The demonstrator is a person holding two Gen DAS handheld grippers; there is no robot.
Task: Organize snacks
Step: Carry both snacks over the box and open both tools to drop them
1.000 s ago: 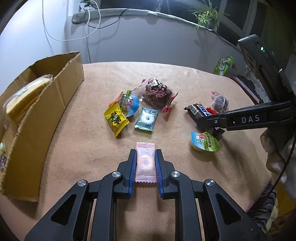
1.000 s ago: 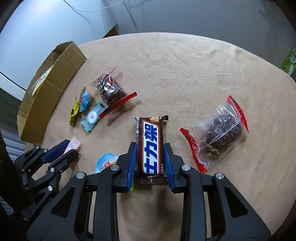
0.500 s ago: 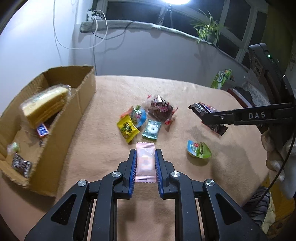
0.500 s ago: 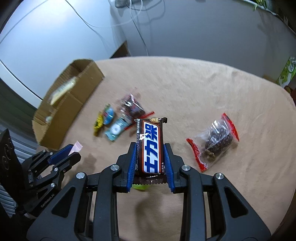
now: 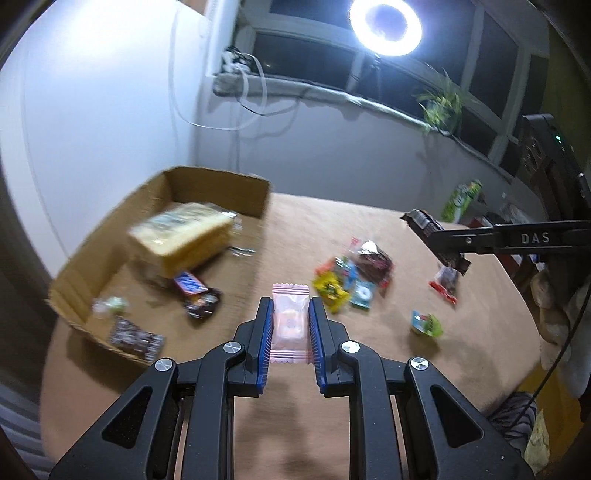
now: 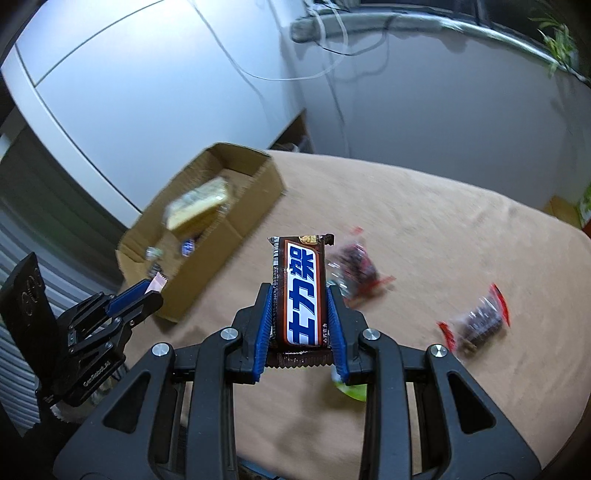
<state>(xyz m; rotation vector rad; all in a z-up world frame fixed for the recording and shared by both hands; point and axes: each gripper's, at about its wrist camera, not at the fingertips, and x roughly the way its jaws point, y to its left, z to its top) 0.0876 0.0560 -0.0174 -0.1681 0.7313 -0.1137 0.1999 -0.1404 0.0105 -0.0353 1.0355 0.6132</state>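
My left gripper (image 5: 290,308) is shut on a pink wrapped candy (image 5: 290,325), held high above the table near the open cardboard box (image 5: 221,184). The box holds a yellow cake pack (image 5: 184,240) and several small snacks. My right gripper (image 6: 300,295) is shut on a brown chocolate bar (image 6: 301,295) with blue lettering, held in the air to the right of the box (image 6: 236,229). It also shows in the left wrist view (image 5: 439,243). The left gripper shows in the right wrist view (image 6: 147,291), beside the box's near corner.
Loose snacks lie on the tan table: a yellow, blue and teal cluster (image 5: 343,288), a dark red-edged bag (image 5: 373,262), another bag (image 5: 447,280) and a green jelly cup (image 5: 426,325). A ring light (image 5: 384,26) shines above the window sill.
Both grippers have risen well above the table with their snacks and swung left towards the box. The box's inside has come into fuller view.
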